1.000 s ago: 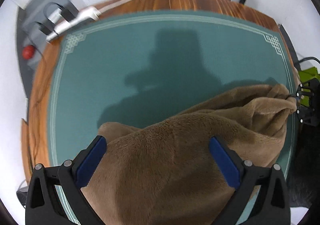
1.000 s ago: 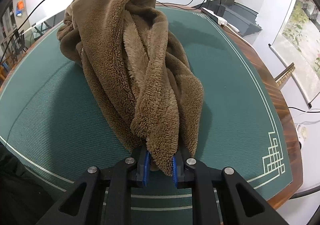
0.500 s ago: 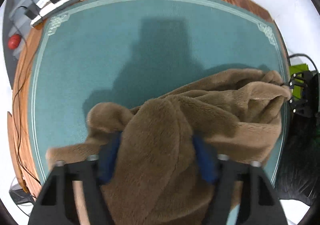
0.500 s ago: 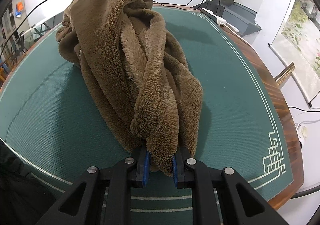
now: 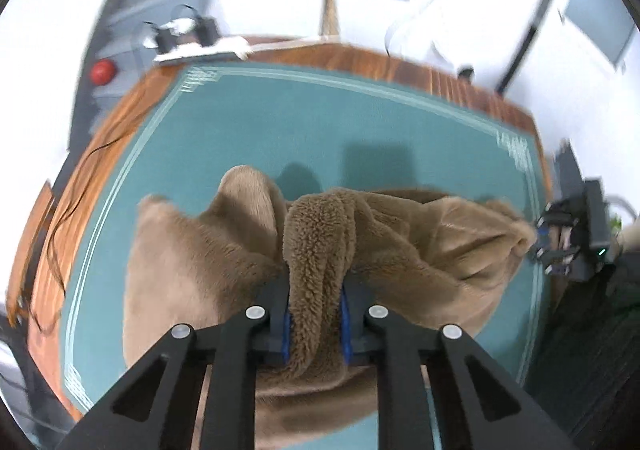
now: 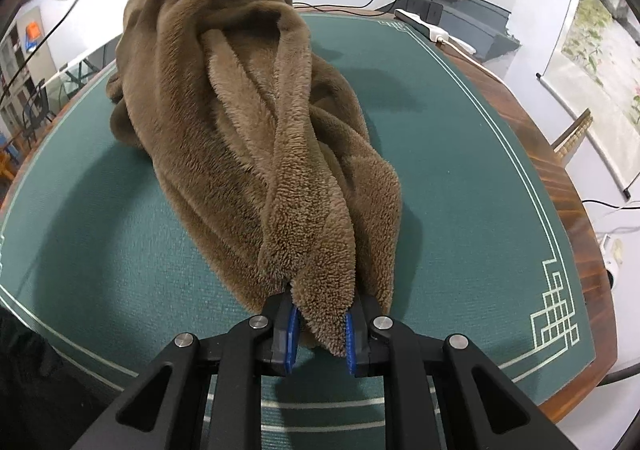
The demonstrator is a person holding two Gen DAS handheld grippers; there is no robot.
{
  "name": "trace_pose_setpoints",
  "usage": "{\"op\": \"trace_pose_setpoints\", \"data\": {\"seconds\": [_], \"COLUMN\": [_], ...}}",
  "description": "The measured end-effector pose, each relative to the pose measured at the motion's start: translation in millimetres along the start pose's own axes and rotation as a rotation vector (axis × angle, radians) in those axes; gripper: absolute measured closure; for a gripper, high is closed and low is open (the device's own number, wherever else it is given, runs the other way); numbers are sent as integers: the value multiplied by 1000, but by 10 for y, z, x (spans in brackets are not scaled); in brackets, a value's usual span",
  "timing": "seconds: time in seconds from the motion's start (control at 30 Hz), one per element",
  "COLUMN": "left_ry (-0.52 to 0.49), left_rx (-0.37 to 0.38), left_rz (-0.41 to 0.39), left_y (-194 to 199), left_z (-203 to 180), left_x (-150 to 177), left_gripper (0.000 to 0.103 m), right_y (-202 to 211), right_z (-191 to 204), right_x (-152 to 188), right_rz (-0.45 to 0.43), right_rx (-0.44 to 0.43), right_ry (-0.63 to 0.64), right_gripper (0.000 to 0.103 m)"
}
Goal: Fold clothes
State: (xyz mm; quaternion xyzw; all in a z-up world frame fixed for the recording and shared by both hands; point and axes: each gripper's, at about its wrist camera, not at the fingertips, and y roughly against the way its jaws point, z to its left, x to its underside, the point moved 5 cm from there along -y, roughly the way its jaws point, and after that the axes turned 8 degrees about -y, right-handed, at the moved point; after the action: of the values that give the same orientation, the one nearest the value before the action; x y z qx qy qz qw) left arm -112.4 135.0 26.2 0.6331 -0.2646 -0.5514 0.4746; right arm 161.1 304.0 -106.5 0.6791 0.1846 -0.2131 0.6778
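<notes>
Both pairs of fingers clamp the same brown fleece garment [image 6: 248, 137]: the left gripper [image 5: 316, 324] has just been closing, and its blue pads now pinch a thick fold, while the right gripper [image 6: 320, 334] grips another bunched end between narrow jaws. Largest in view is the wooden desk [image 6: 576, 209], covered by a green mat [image 6: 460, 153] with a pale border. On it the garment lies heaped and twisted, one end raised toward the left gripper. A white power strip [image 6: 434, 31] sits at the desk's far edge.
</notes>
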Motion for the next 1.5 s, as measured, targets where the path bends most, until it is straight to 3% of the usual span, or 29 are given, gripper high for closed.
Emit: {"op": "trace_pose_setpoints", "data": {"seconds": [0.17,0.23,0.27,0.3,0.4,0.53,0.67,0.83,1.0,1.2,1.37,1.43,1.5], "left_ry": [202,268,298,329,434,558,619,630,634,657,716,730,746], "left_rx": [-26,-54,-68,-83,-123,-163,-188,-215,-234,-257,-263,-267,-267], "left_rz": [-169,-226,-250,-273,-339,-419,-475,-499,-514,-503,-508,-505,-511], "left_y": [579,777,855,932,1132,1321,1463,1581,1718,1787,1811,1805,1804], "left_z": [65,49,53,61,177,389,483,488,443,421,437,433,438], "left_x": [333,493,559,627,841,1079,1272,1438,1612,1815,2063,2131,2199], "left_gripper": [84,84,84,84,84,84,84,84,84,84,84,84,84], "right_y": [29,97,159,215,338,324,320,391,211,-440,-997,-983,-933], "right_z": [7,28,51,71,151,252,280,363,272,22,-41,45,156], "right_x": [-93,-120,-127,-124,-67,90,-14,-417,-932,-1502,-1569,-1532,-1493], "right_rz": [1,-26,-55,-83,-145,-164,-190,-282,-235,-30,139,143,139], "right_rx": [-65,-75,-70,-60,-16,86,96,105,-35,-268,-383,-411,-440], "right_ry": [5,32,61,86,201,403,408,455,431,246,157,154,161], "right_gripper": [73,53,30,18,18,18,18,18,18,18,18,18,35]}}
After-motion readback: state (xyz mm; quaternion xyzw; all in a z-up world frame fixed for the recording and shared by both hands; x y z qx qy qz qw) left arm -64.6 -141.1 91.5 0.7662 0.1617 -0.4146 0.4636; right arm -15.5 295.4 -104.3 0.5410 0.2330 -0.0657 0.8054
